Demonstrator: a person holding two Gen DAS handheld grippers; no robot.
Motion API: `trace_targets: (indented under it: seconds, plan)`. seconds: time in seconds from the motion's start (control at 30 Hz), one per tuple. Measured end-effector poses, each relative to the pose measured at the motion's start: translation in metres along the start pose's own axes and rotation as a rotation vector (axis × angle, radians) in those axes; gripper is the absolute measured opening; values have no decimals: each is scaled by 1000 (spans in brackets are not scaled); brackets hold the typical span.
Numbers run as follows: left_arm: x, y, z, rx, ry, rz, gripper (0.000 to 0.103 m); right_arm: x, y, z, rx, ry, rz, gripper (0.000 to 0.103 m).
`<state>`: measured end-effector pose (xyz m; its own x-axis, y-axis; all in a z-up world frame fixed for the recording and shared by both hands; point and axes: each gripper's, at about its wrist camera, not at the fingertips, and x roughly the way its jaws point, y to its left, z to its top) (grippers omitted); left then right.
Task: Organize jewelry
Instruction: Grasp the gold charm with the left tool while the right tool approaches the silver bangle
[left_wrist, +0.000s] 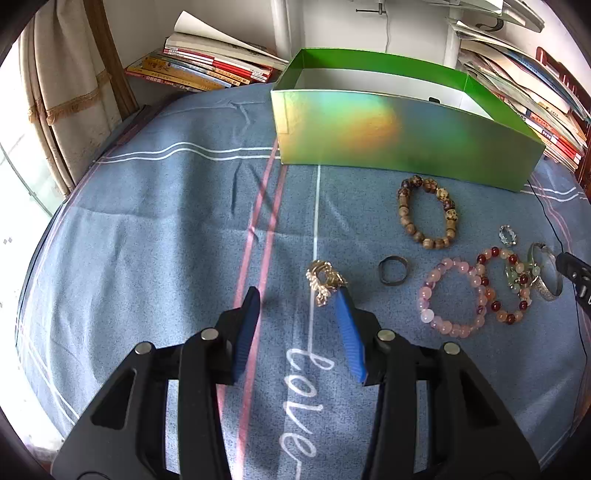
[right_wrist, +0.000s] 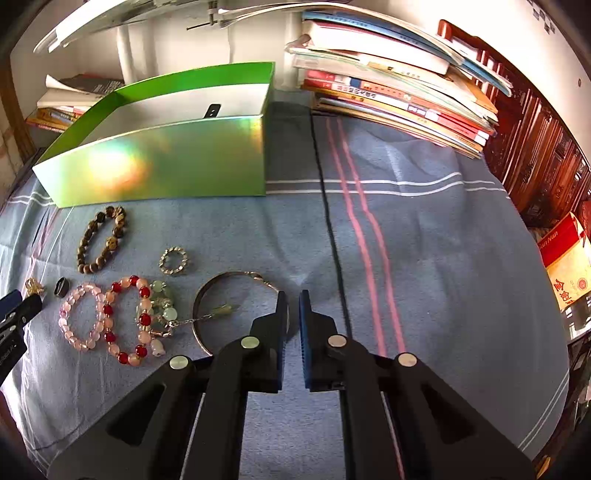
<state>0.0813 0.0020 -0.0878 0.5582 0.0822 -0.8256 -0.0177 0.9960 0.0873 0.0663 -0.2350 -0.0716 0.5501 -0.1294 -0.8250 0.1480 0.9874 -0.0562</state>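
Observation:
Jewelry lies on a blue cloth in front of an open green box (left_wrist: 399, 140), also in the right wrist view (right_wrist: 166, 162). My left gripper (left_wrist: 299, 295) is open; a gold chain piece (left_wrist: 323, 280) lies at its right fingertip. Nearby are a dark ring (left_wrist: 393, 270), a brown bead bracelet (left_wrist: 428, 212), a pink bead bracelet (left_wrist: 452, 297) and a red-and-peach bracelet (left_wrist: 506, 286). My right gripper (right_wrist: 293, 299) is nearly shut and empty, just right of a silver bangle (right_wrist: 236, 275). A small crystal ring (right_wrist: 173, 261) lies behind it.
Stacks of books stand behind the box at left (left_wrist: 199, 62) and right (right_wrist: 399, 85). A thin black cable (right_wrist: 332, 240) runs across the cloth. A white post (left_wrist: 284, 26) rises at the back.

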Motion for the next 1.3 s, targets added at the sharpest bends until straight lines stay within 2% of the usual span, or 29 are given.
trace_targets:
  seconds: [0.07,0.27,0.33,0.43,0.53,0.6,0.77,0.87,0.97,1.1,1.3]
  plan:
    - [-1,1,0,0,-3,-2,46,-4,-2,0,4,-14,11,11]
    - [-8,0,3,6,-33,-12,54,-19,19,-2,-76,-32,155,15]
    - [-8,-1,3,8,-34,-13,54,-16,25,-4,-105,-22,115,15]
    - [-6,-2,3,9,-32,-20,54,-9,18,-2,-64,-2,53,15]
    - [-2,0,3,2,-22,-28,56,-1,4,0,-18,13,8,26]
    - [0,1,3,2,-16,-39,59,1,-3,-1,2,20,15,32]
    - [6,-3,3,5,-2,-40,59,1,-3,-1,-8,25,39,32]
    - [6,-2,3,-1,-4,-48,54,6,-3,-3,-10,42,21,32]
    - [6,2,3,-11,-5,-50,50,10,-4,-3,-1,45,6,40]
    - [6,5,2,-22,-8,-64,44,11,-4,-5,-3,42,4,40]
    - [5,6,1,-24,-11,-64,44,11,-10,-6,3,29,-7,41]
